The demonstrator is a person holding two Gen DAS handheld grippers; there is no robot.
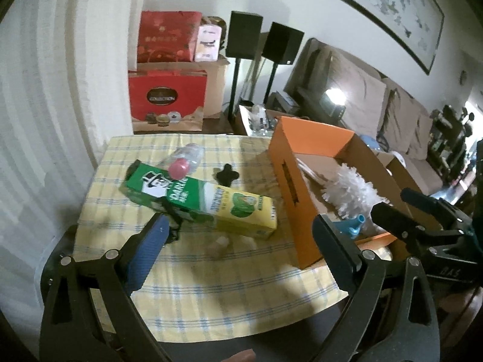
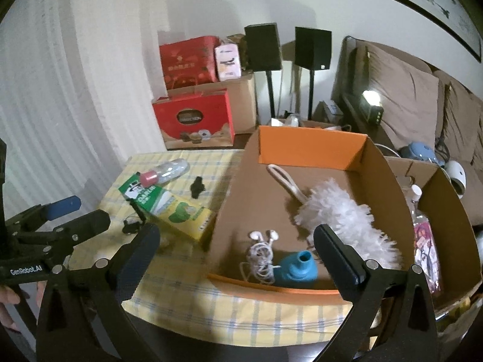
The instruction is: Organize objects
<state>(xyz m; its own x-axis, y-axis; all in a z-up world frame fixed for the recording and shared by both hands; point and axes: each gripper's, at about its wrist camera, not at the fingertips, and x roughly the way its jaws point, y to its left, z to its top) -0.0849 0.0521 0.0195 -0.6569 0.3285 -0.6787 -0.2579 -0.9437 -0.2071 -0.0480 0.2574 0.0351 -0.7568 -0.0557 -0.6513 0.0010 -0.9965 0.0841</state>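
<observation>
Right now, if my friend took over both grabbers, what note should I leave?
Left gripper: open, empty.
Right gripper: open, empty, near the box.
Done: white fluffy duster, tangled white earphones and blue plastic piece lie inside the orange cardboard box.
Left on the yellow checked tablecloth: green-and-yellow carton lying flat, clear bottle with pink cap on its side, small black cross-shaped piece, small black object beside the carton.

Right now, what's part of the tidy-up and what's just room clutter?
Part of the job:
orange box
white duster
earphones
blue cup
green-yellow carton
plastic bottle
small black piece

Clutter:
red gift boxes
speakers
sofa
</observation>
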